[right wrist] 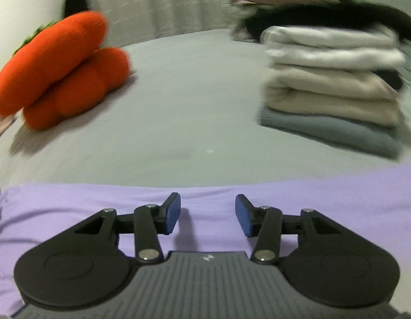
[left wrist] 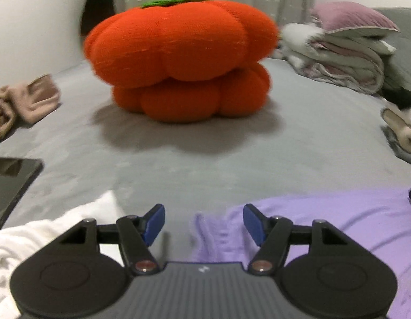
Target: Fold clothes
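I'm holding my left gripper point(left wrist: 204, 222) and right gripper point(right wrist: 208, 214) with jaws spread, empty, over the lilac garment point(right wrist: 72, 207) lying along the bottom of both views on the grey bed point(right wrist: 192, 101) — orange pumpkin cushion point(left wrist: 179, 53) sitting centre, folded stack point(right wrist: 333, 85) upper right.

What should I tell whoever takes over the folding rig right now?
Left gripper: open, empty, over the lilac garment's left edge.
Right gripper: open, empty, over the same garment.
The lilac garment lies spread flat on the grey bed.
Done: a stack of folded clothes at the far right.
Left: fold the lilac garment; a white garment lies crumpled at near left.
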Demonstrator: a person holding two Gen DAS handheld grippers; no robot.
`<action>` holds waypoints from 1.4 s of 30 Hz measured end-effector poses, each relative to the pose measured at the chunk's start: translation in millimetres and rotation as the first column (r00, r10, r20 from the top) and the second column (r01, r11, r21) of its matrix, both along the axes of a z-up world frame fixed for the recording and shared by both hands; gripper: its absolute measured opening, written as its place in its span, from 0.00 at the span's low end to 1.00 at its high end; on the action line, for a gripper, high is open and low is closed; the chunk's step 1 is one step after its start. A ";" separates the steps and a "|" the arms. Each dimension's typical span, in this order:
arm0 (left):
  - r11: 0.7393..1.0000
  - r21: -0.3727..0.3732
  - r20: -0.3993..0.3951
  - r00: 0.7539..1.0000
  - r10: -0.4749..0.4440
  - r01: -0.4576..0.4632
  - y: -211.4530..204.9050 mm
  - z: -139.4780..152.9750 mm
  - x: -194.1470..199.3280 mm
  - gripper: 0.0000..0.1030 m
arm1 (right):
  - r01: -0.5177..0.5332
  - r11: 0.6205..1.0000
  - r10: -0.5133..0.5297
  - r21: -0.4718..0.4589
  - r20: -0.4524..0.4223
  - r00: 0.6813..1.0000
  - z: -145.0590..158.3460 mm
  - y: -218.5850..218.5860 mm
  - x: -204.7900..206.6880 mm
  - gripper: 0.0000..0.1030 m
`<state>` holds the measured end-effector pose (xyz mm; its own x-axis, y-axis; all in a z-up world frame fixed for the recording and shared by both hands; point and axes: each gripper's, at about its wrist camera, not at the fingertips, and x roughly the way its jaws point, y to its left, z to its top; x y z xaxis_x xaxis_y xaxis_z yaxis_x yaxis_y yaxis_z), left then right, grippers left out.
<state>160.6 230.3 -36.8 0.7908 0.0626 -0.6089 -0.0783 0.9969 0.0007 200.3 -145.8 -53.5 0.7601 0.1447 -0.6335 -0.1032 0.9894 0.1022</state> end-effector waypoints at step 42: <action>0.962 -0.237 -0.013 0.990 0.138 -0.137 23.0 -0.4 7.9 0.04 | -0.297 0.941 0.301 -0.161 -0.002 0.954 -8.6 68.5 19.5 0.01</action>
